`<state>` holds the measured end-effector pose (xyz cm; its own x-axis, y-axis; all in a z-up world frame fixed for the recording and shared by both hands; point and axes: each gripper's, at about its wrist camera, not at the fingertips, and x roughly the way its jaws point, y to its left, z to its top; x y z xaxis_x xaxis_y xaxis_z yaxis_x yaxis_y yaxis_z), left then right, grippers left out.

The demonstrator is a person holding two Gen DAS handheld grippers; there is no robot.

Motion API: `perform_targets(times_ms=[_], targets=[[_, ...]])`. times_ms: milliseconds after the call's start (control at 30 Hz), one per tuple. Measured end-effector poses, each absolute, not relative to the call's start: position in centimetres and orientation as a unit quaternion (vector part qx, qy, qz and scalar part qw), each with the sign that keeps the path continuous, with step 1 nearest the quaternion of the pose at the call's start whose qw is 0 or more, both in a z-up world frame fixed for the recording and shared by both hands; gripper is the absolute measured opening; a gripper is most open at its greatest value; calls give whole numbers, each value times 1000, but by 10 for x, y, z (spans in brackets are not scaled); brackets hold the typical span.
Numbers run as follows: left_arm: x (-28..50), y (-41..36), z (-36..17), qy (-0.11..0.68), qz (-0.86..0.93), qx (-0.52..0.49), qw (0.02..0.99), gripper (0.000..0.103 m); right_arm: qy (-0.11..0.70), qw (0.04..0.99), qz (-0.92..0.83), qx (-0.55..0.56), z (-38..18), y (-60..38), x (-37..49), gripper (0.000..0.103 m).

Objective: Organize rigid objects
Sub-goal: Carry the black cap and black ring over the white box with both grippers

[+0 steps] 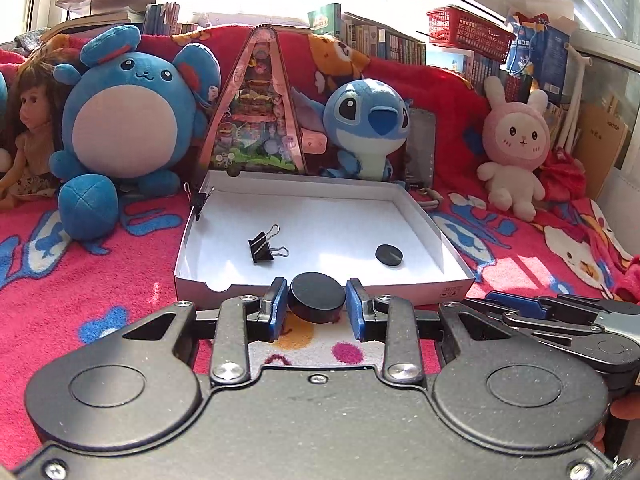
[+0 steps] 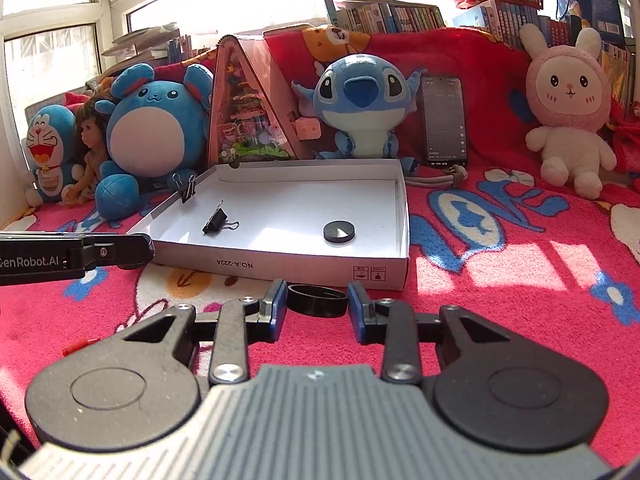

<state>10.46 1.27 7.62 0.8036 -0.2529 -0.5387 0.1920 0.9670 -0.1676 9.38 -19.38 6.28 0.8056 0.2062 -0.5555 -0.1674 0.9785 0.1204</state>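
Holding a puck (image 1: 317, 297) in the left tongs (image 1: 317, 304) and a ring (image 2: 317, 301) in the right tongs (image 2: 317, 305) (both clamped), with the box (image 1: 320, 288) straight ahead, just past the tips.

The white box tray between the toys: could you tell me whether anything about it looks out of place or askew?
One binder clip is clamped onto the white box tray's left wall, while another binder clip lies loose on the tray's floor, tipped on its side. A black disc lies flat at the right. Nothing looks spilled or damaged.
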Motion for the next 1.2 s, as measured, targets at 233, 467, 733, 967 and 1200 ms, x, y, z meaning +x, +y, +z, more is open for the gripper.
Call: perform_targets(times_ms=[233, 467, 733, 967, 1200], targets=[[153, 27, 82, 295, -92, -68, 948, 30, 304, 947, 91, 50, 71, -195, 129, 38], [188, 28, 63, 314, -79, -59, 944, 30, 315, 943, 84, 58, 60, -193, 156, 38], [213, 26, 42, 332, -64, -45, 940, 30, 335, 937, 78, 64, 51, -194, 182, 38], [217, 15, 37, 340, -78, -38, 936, 30, 347, 931, 69, 91, 52, -201, 205, 38], [227, 7, 34, 349, -75, -34, 933, 30, 370, 920, 67, 108, 50, -204, 228, 38]])
